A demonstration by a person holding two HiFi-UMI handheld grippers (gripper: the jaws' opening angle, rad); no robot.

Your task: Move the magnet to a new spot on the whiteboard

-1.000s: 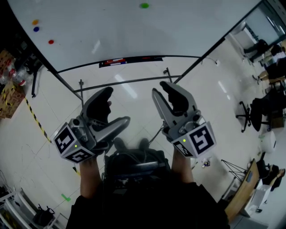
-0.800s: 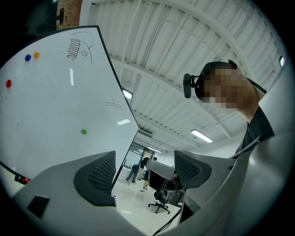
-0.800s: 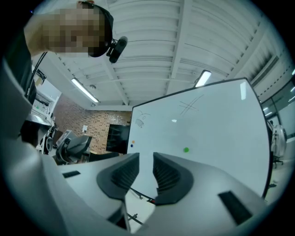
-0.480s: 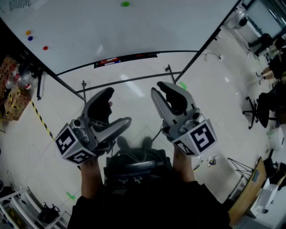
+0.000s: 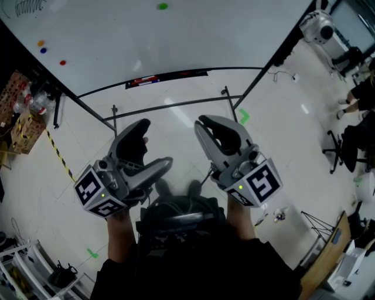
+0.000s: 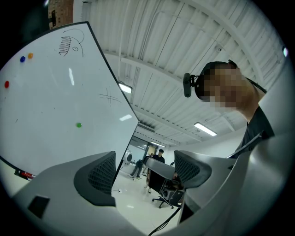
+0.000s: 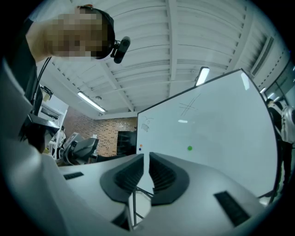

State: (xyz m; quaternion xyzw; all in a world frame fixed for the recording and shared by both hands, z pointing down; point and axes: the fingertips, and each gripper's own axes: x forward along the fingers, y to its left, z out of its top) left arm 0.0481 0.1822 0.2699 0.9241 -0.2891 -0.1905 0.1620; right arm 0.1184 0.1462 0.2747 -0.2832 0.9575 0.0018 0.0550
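Observation:
The whiteboard (image 5: 222, 35) stands ahead of me on a wheeled frame. A green magnet (image 5: 162, 6) sticks near its middle; orange (image 5: 40, 43), blue (image 5: 43, 50) and red (image 5: 62, 62) magnets sit at its left. Both grippers hang low in front of my body, well short of the board. My left gripper (image 5: 149, 149) is open and empty. My right gripper (image 5: 218, 130) is closing, its jaws nearly together with nothing between them. The green magnet (image 7: 189, 148) lies beyond the right gripper (image 7: 146, 161), and the left gripper (image 6: 145, 168) points past the board's right edge.
A marker tray (image 5: 167, 77) runs along the board's bottom edge, above the frame's crossbar (image 5: 176, 105). Boxes (image 5: 23, 126) and hazard tape lie on the floor at left. Office chairs (image 5: 351, 143) and people are at right.
The right gripper's jaws have come together from wide apart. The left gripper stays open. The board has shifted slightly in the head view.

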